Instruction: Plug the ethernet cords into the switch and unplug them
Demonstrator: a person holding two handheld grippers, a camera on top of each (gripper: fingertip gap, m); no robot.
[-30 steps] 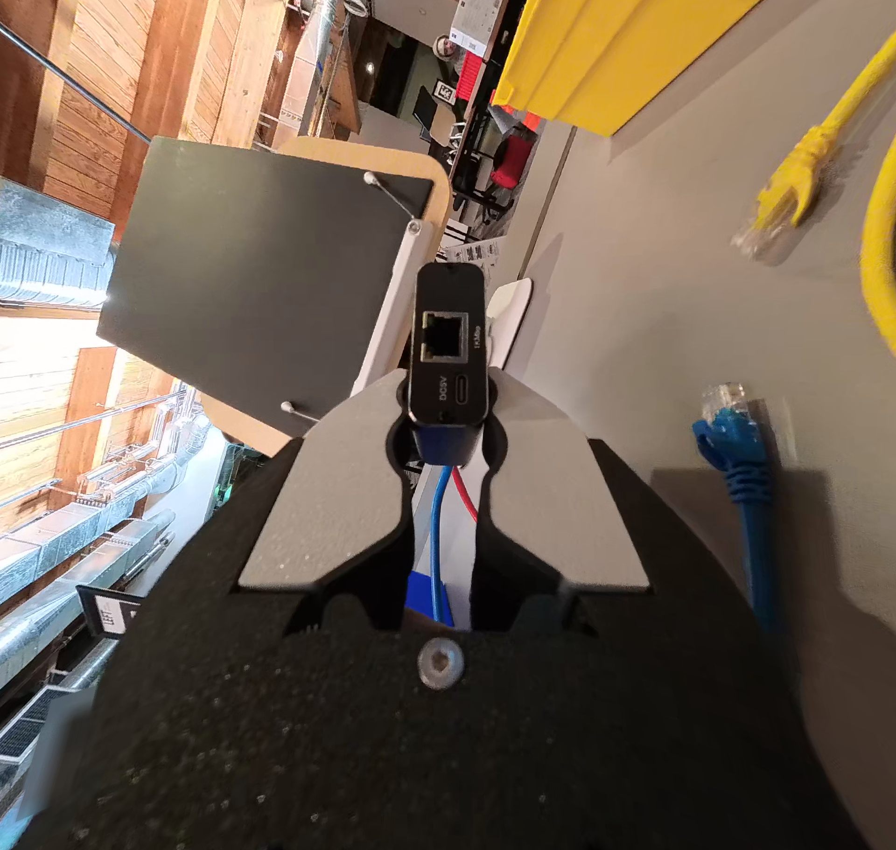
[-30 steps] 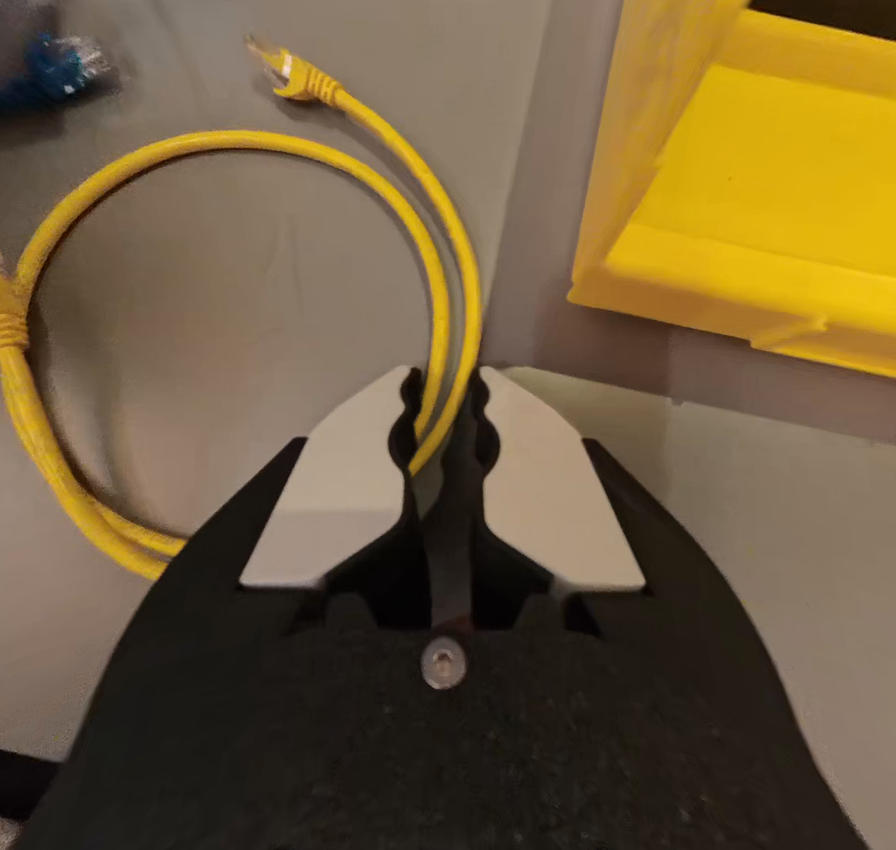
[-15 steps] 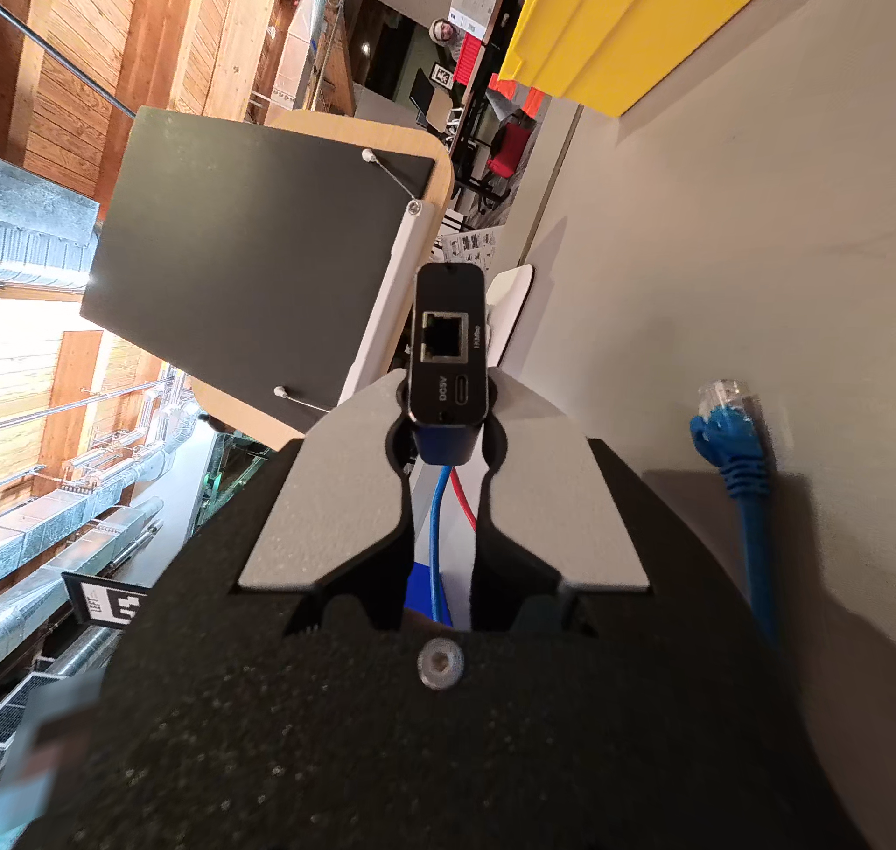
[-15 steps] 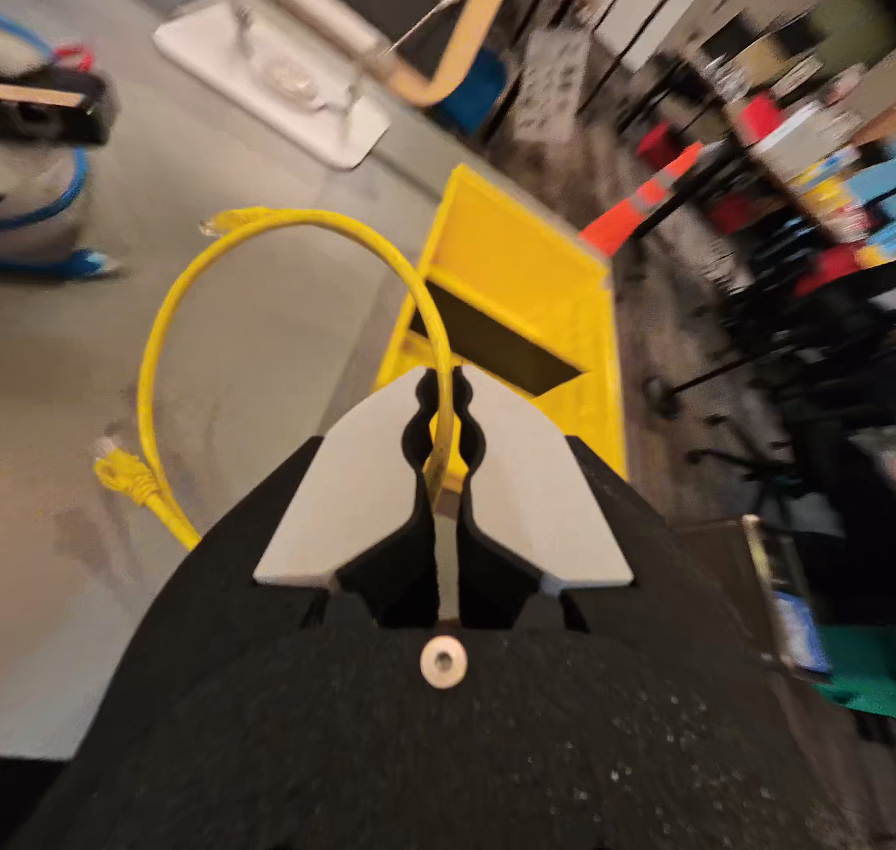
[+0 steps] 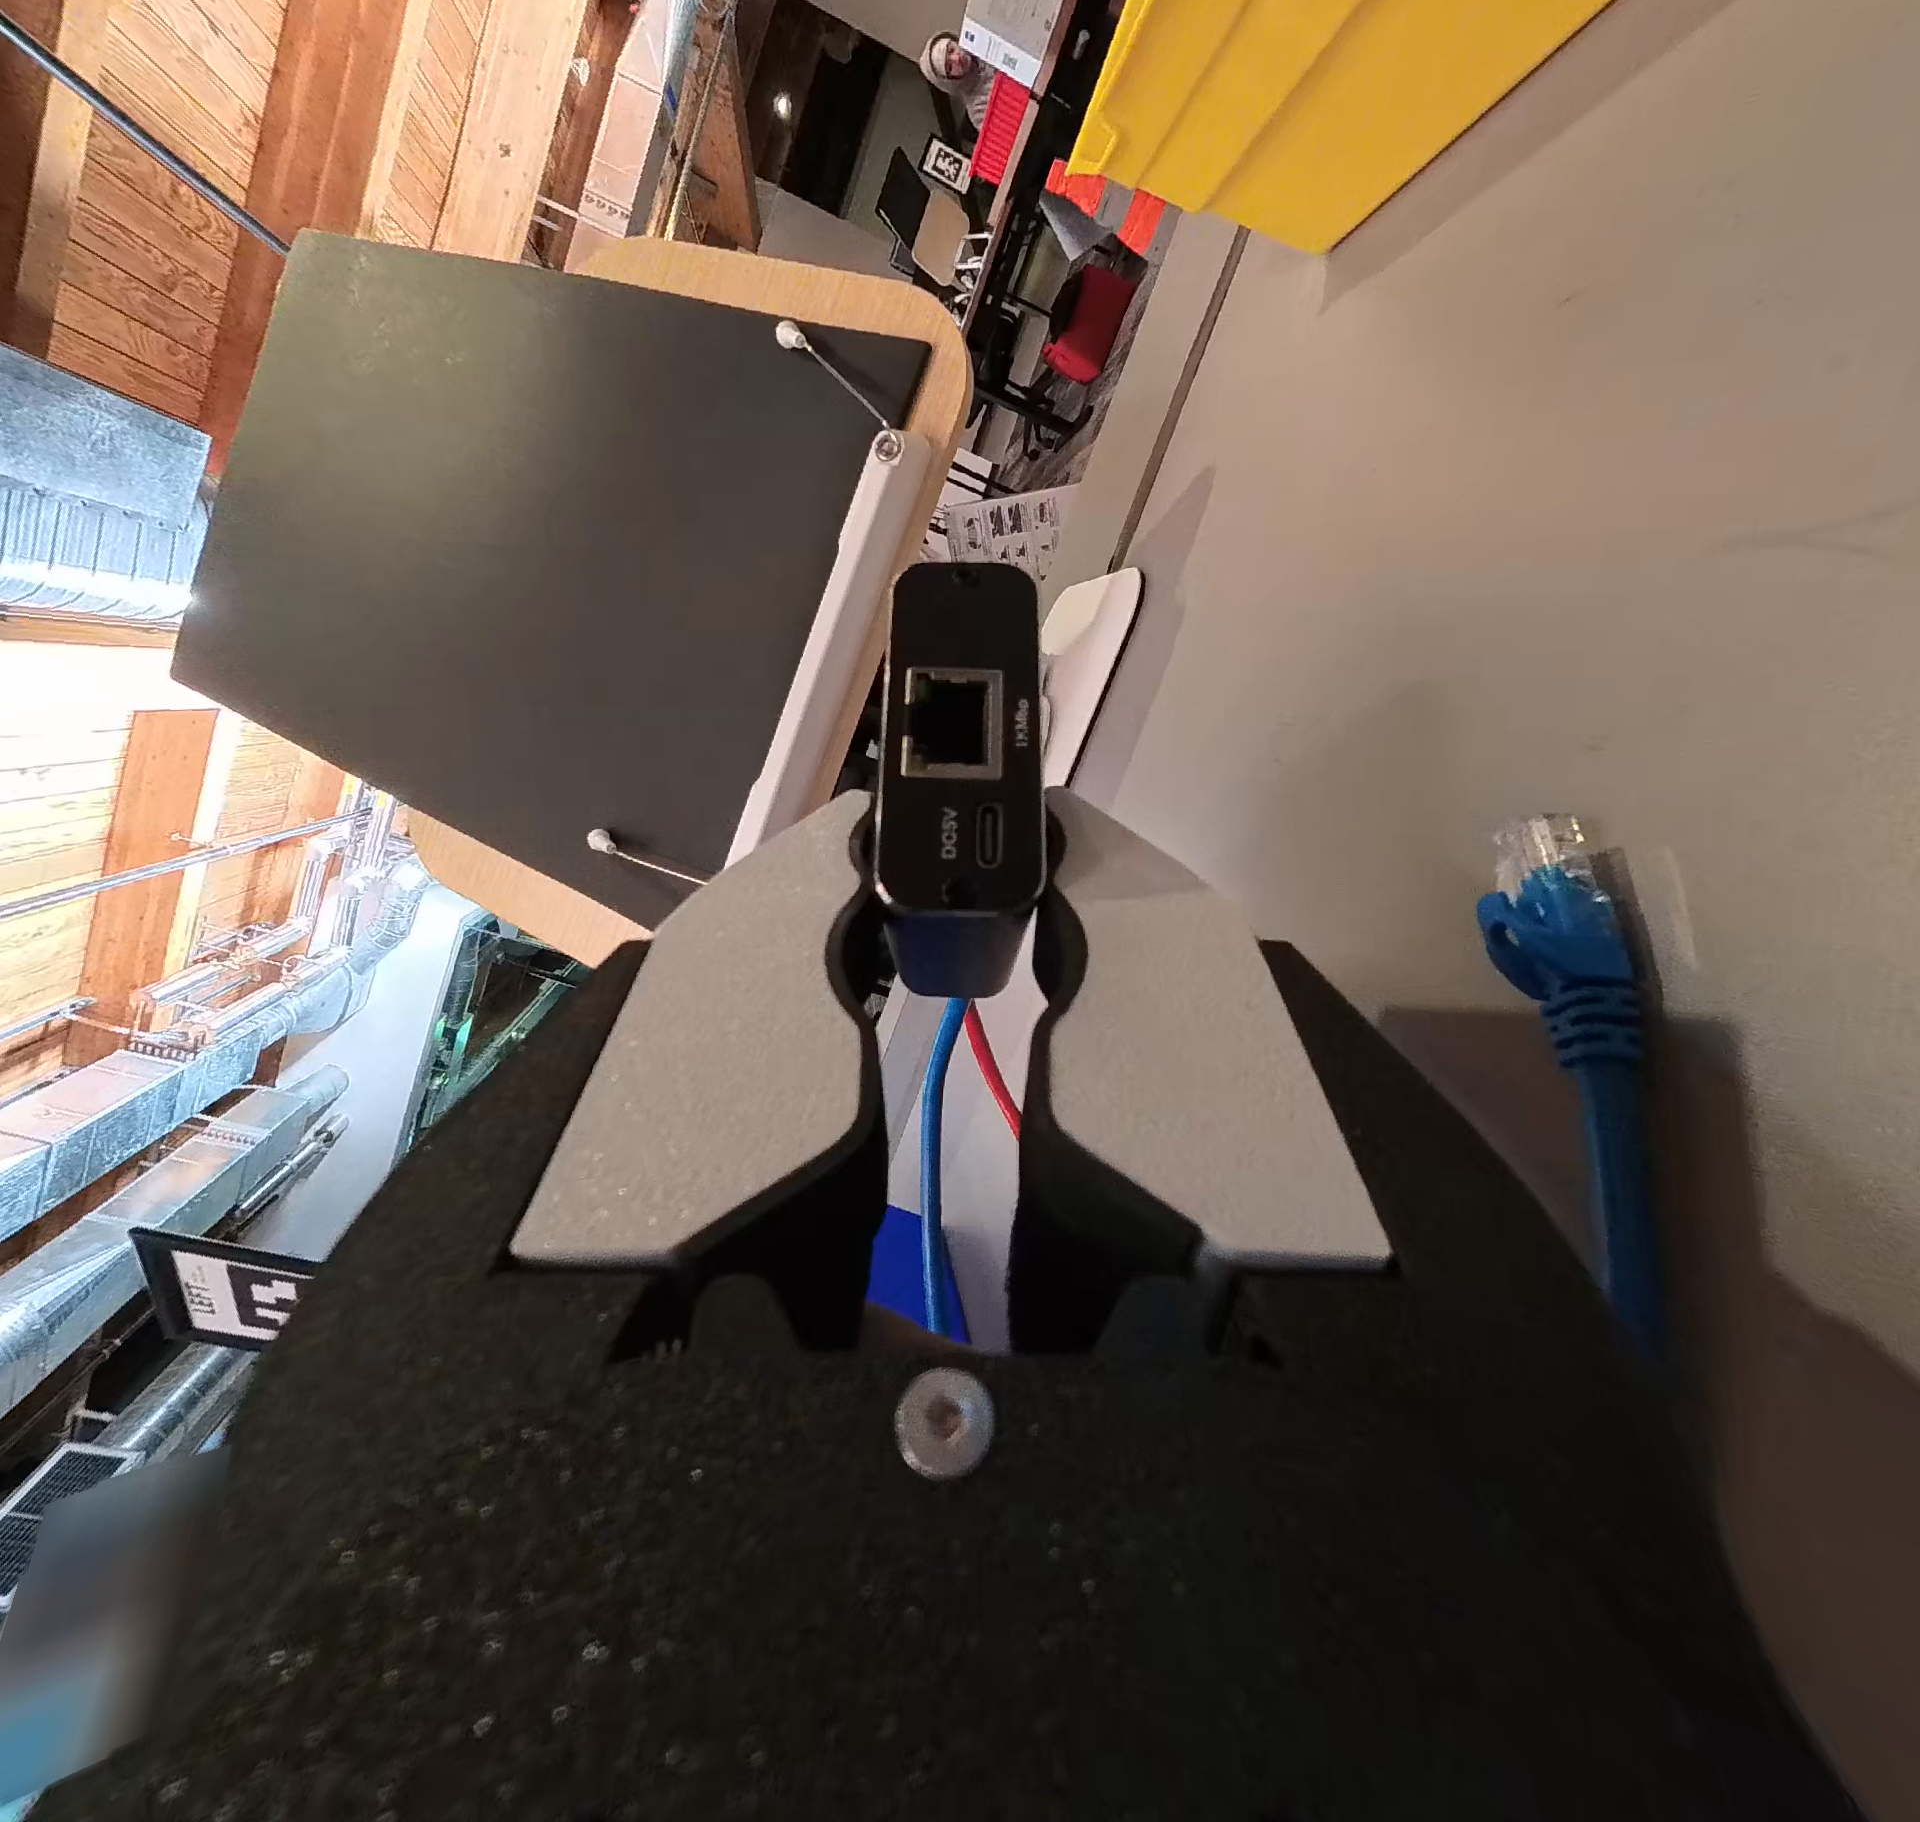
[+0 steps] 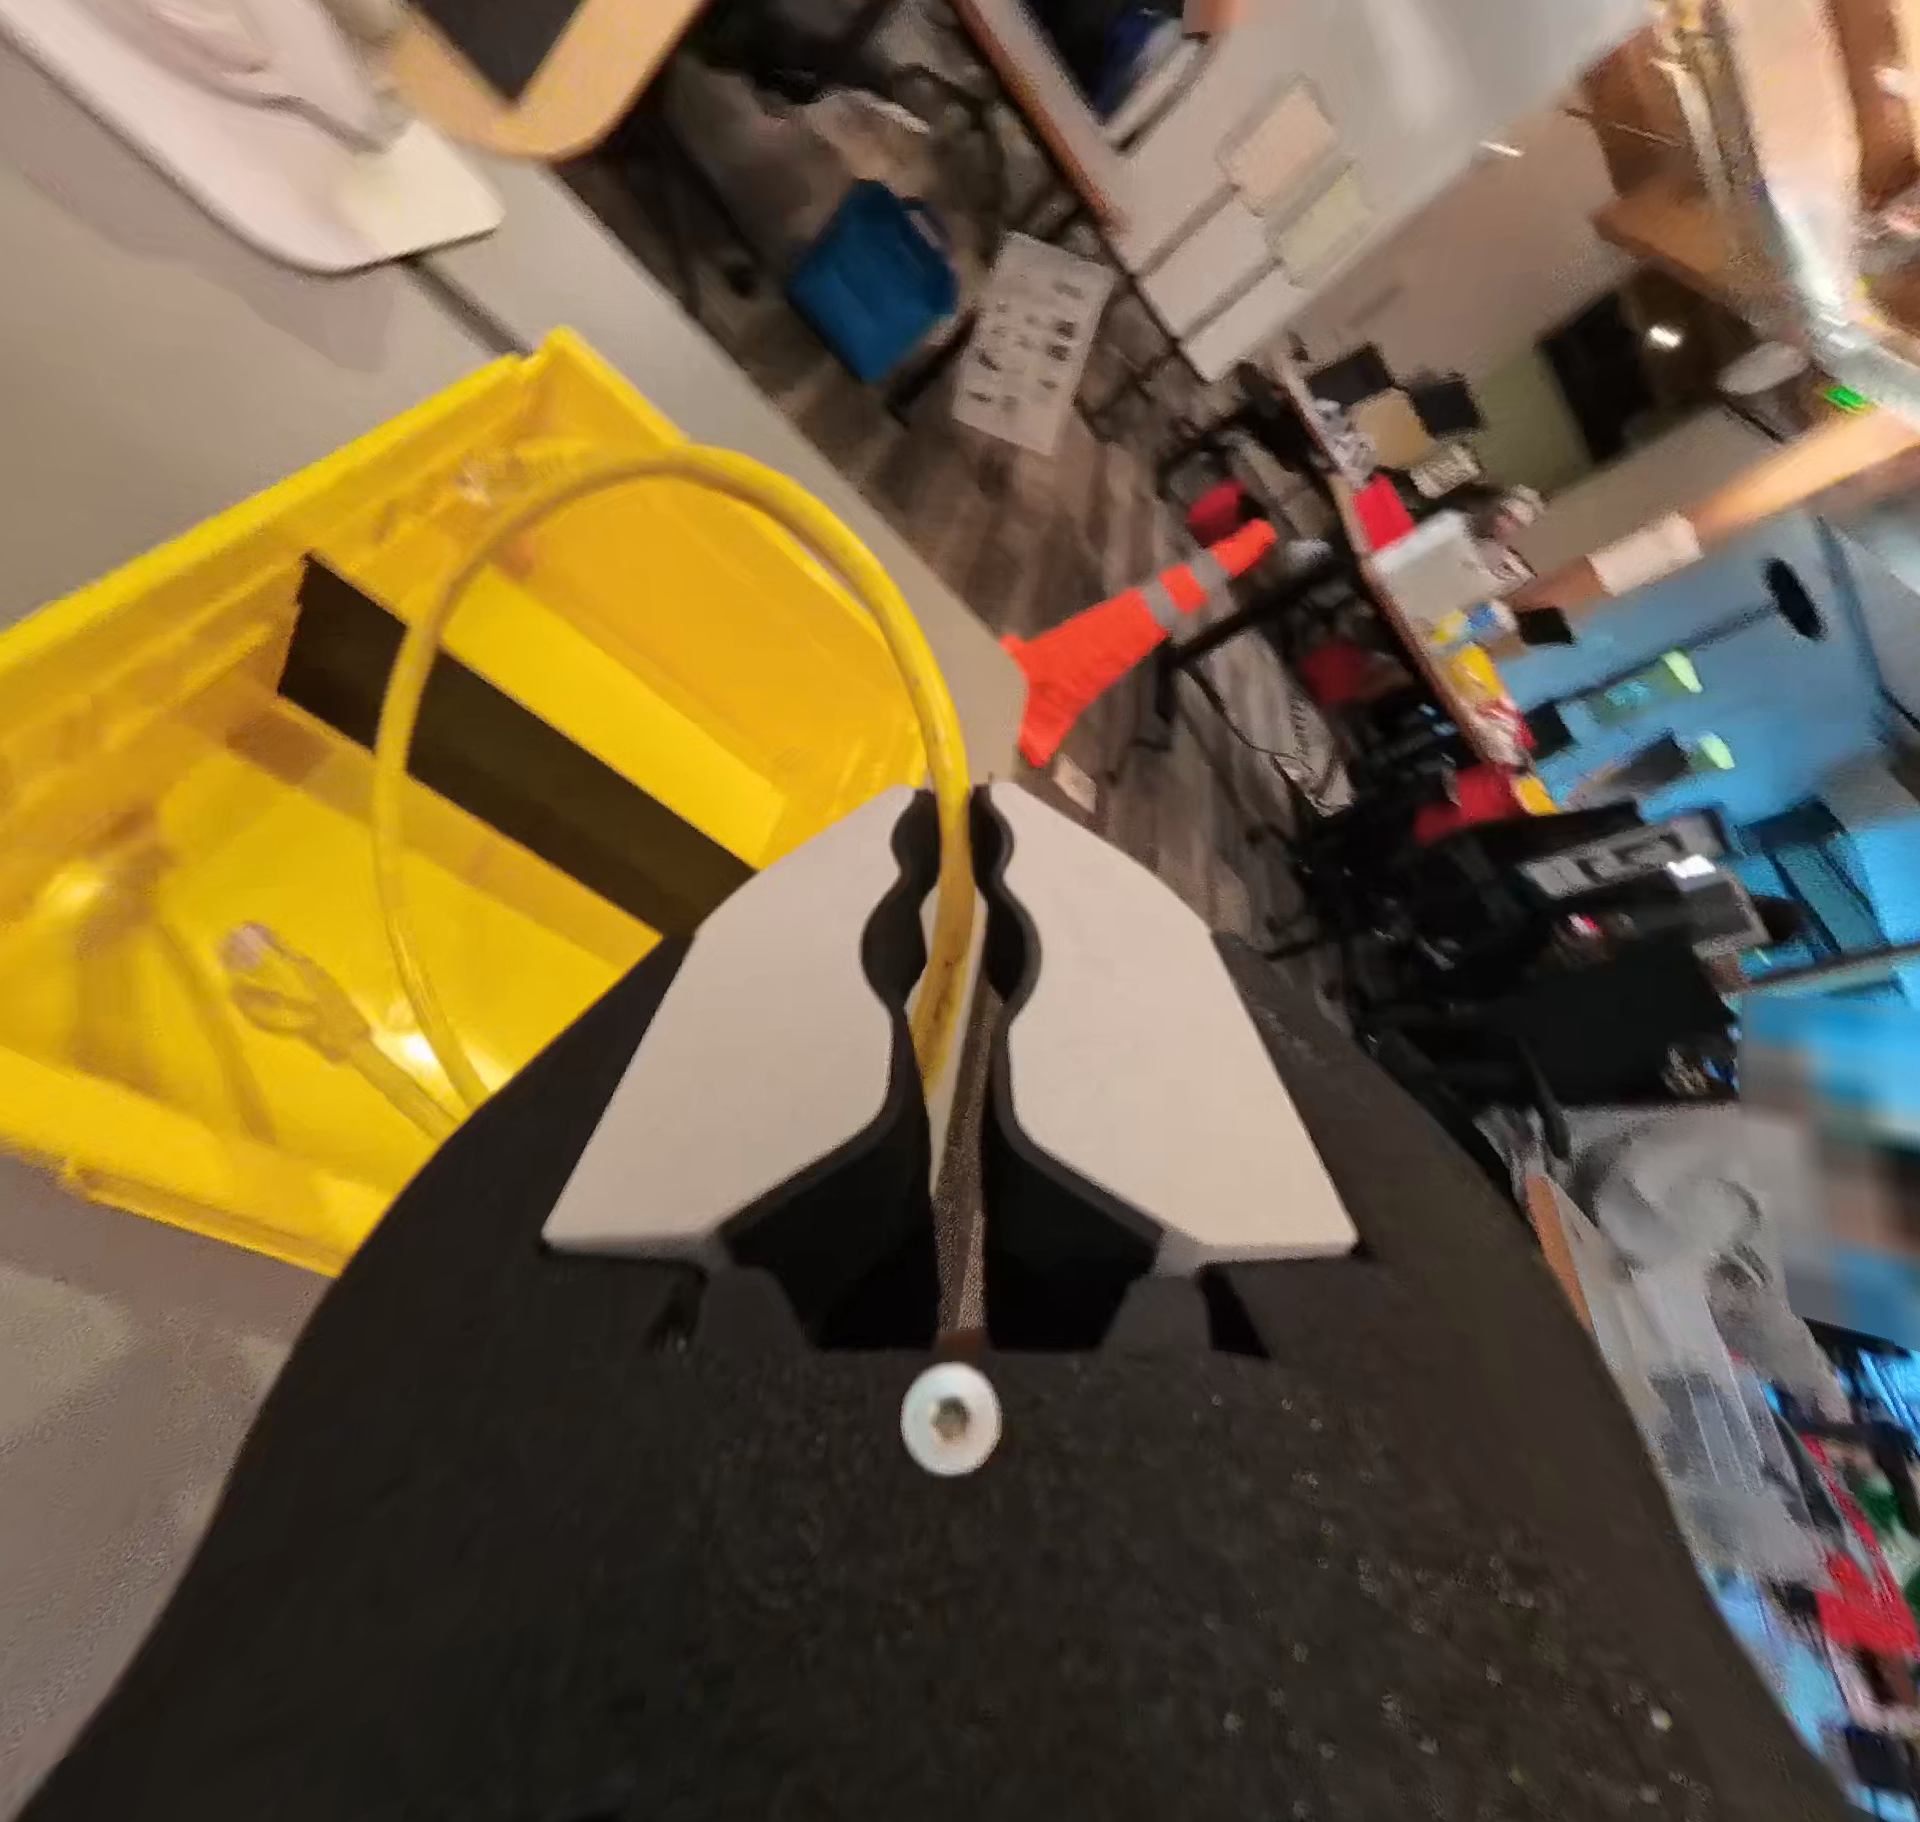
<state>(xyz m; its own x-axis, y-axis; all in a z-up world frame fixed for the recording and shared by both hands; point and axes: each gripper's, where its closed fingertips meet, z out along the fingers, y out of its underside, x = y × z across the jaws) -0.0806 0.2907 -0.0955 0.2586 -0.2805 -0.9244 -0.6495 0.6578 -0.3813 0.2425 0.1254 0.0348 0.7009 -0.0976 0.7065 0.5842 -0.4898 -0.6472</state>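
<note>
At frame centre, left wrist view: left claw (image 5: 958, 873) clamps the black switch (image 5: 958, 754), port empty | right claw (image 6: 958, 899) pinches the yellow cord (image 6: 665, 484) above the yellow bin (image 6: 208, 1097) | blue cord (image 5: 1569, 951) on counter (image 5: 1558, 525), right | step: likely stowing an unplugged cord; next needs release over the bin.

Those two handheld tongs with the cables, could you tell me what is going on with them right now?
A person is working two handheld tongs. The left tongs are shut on a small black switch, its front port empty, with blue and red cords running from its back. The right tongs grip a yellow ethernet cord, looped over the yellow bin. A blue cord lies unplugged on the grey table.
</note>
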